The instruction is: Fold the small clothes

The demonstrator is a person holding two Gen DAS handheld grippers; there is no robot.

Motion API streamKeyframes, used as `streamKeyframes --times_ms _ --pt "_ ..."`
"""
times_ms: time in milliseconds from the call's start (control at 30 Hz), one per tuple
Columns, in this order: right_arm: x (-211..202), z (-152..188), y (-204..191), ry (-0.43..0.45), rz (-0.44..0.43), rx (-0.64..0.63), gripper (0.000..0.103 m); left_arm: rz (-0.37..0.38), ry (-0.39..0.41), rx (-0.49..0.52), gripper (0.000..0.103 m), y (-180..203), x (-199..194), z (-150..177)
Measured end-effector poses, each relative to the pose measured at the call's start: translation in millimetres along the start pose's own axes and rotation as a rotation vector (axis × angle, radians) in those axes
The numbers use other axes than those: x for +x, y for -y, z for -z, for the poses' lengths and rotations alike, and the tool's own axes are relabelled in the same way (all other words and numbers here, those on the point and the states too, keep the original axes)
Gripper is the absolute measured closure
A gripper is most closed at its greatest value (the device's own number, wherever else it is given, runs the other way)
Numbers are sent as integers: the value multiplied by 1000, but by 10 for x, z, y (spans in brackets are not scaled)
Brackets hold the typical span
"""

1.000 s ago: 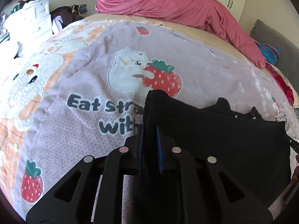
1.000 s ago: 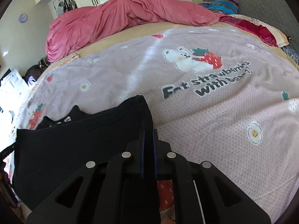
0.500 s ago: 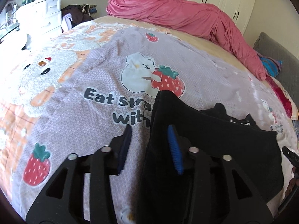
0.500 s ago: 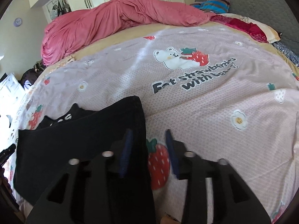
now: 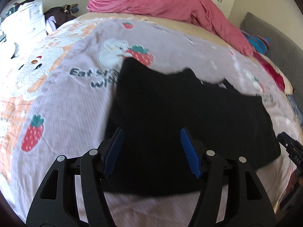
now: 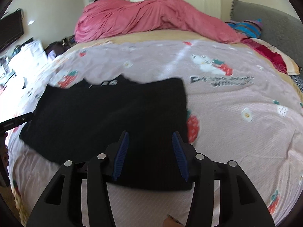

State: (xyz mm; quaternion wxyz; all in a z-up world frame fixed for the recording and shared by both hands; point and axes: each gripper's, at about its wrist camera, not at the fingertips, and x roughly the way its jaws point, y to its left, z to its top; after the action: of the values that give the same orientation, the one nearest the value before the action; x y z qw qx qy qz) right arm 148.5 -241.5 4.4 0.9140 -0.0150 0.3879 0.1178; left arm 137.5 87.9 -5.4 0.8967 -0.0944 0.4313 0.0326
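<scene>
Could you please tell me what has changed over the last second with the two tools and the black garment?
Both tools let go. A second ago the left tool and the right tool were each shut on an edge of the black garment; now both are open and drawn back, with the garment lying flat on the bedspread. The pink duvet stayed where it was.

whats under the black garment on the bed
The black garment lies flat on the strawberry-print bedspread. It covers part of the printed lettering and a strawberry. Whether anything else lies beneath cannot be seen.
</scene>
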Motion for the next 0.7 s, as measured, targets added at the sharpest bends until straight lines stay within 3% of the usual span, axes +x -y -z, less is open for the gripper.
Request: streamKeyframes --times_ms 267,567,700 --pt "157 262 -25 -161 33 12 56 -10 -44 9 45 -39 39 270" --pt "115 393 18 -148 24 63 56 -4 -20 -9 44 -50 -15 368" --pt "34 399 27 -137 16 70 47 -1 -10 -13 43 -46 -92 383"
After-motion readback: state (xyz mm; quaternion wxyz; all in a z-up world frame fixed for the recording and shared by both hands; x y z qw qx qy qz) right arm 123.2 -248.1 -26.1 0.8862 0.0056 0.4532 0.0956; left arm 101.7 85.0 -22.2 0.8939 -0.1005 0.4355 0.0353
